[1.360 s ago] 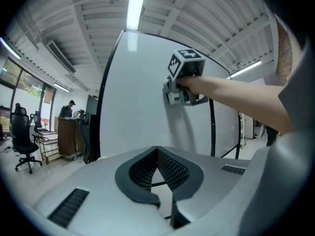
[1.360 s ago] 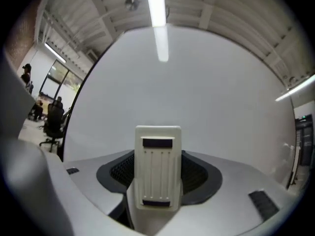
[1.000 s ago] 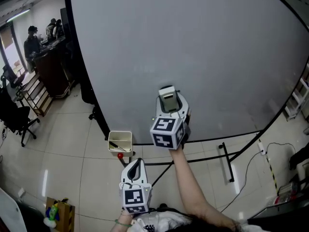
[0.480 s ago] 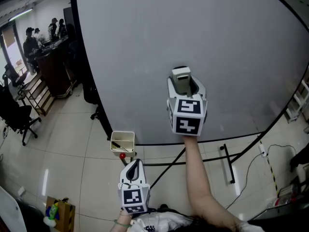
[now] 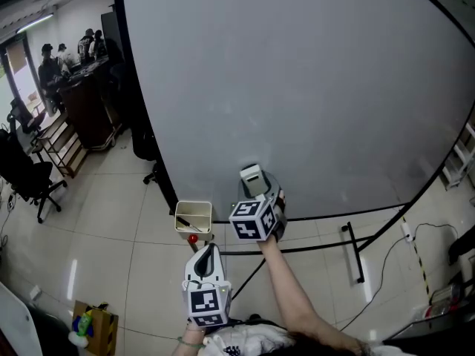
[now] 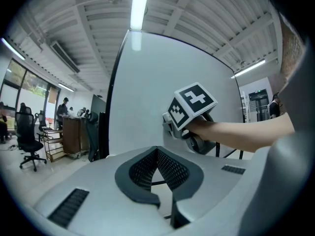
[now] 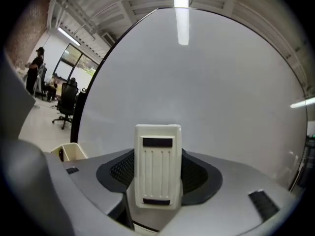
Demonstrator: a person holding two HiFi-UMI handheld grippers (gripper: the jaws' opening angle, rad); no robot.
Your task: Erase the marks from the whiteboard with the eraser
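Pale glossy floor tiles [image 5: 96, 228], a black office chair [image 5: 26, 180], a dark counter [image 5: 82, 110], a ceiling strip light [image 6: 139, 6].

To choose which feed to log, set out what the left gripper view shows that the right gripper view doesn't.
Left gripper view only: the left gripper with its jaws shut and empty, the right gripper seen from outside, and the person's forearm. Right gripper view only: the eraser clamped in the right jaws, and a cream tray at the board's lower left. Both: the whiteboard, with no marks that I can make out, and a ceiling light strip.
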